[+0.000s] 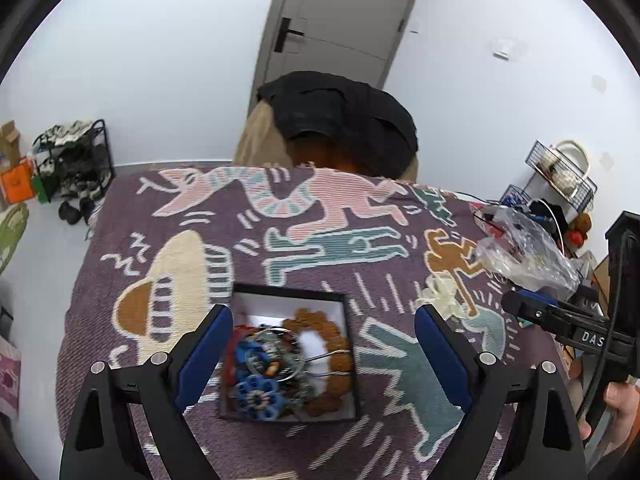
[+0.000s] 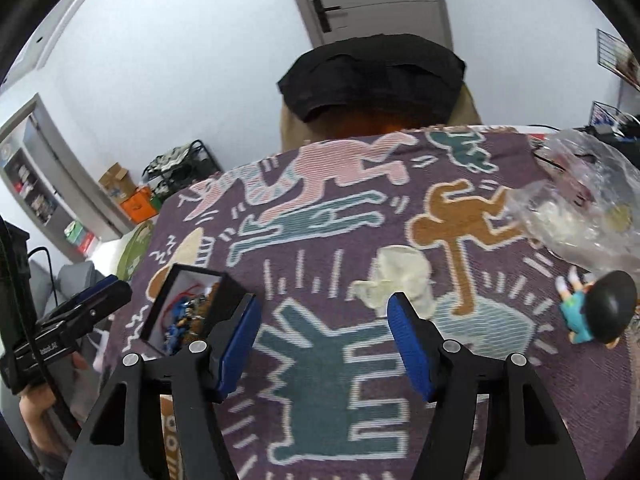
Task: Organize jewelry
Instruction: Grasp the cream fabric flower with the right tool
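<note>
A black box with a white inside (image 1: 342, 312) sits on the patterned purple cloth (image 1: 168, 236). It holds a blue flower-bead bracelet (image 1: 256, 394), a brown bead bracelet (image 1: 332, 336) and thin metal rings (image 1: 276, 354). My left gripper (image 1: 324, 356) is open and empty, hovering over the box. In the right wrist view the box (image 2: 232, 284) is at the left. My right gripper (image 2: 324, 344) is open and empty above bare cloth (image 2: 332, 380). A crumpled pale bag (image 2: 400, 276) lies just beyond its right finger; the bag also shows in the left wrist view (image 1: 440, 296).
A clear plastic bag (image 2: 588, 208) lies at the right edge of the table, also seen in the left wrist view (image 1: 524, 252). A small figurine with a dark head (image 2: 600, 308) lies at the right. A chair with a black garment (image 1: 344, 120) stands behind the table.
</note>
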`<state>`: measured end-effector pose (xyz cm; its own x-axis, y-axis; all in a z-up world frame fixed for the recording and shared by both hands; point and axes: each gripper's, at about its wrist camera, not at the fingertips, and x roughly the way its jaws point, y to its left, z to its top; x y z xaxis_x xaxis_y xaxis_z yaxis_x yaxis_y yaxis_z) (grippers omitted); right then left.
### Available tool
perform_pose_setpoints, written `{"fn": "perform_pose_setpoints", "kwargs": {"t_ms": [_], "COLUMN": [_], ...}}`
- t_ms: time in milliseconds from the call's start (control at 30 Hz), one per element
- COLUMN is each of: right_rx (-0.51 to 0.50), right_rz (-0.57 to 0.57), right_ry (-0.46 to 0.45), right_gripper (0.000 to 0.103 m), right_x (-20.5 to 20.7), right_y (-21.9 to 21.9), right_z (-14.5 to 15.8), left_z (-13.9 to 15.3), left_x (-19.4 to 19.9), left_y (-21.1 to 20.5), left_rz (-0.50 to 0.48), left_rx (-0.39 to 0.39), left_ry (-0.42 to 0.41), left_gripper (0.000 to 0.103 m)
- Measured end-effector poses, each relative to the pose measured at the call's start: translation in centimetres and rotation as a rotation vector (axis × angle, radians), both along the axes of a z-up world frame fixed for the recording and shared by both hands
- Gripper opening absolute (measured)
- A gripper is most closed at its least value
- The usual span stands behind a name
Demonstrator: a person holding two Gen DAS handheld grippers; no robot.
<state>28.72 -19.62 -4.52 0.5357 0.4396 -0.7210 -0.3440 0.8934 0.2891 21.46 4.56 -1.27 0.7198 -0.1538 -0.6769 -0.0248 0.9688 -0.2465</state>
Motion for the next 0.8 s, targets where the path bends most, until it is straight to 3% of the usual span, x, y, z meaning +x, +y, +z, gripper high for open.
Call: {"fn": "perform_pose_setpoints", "kwargs": {"t_ms": [200, 467, 800], "right_rx": [0.009, 0.004, -0.008], "right_rz": [-0.042, -0.071, -0.079], "right_ry": [0.032, 0.109, 0.114], "right_gripper": [0.065, 0.065, 0.065], "right_x": [1.5, 4.2, 7.4], "right_y": [-2.2, -3.0, -1.6], "right_z": [-1.3, -5.3, -8.2], "left_z": [0.2, -0.3, -1.3], "left_x": [0.9, 2.3, 3.2], "left_y": [-2.5, -5.1, -4.6], "left_rz": [-0.028, -0.055, -0.019], "left_rx": [0.039, 0.109, 0.126], "left_ry": [0.004, 0.026, 0.045], "left_gripper": [0.093, 0.093, 0.093]}}
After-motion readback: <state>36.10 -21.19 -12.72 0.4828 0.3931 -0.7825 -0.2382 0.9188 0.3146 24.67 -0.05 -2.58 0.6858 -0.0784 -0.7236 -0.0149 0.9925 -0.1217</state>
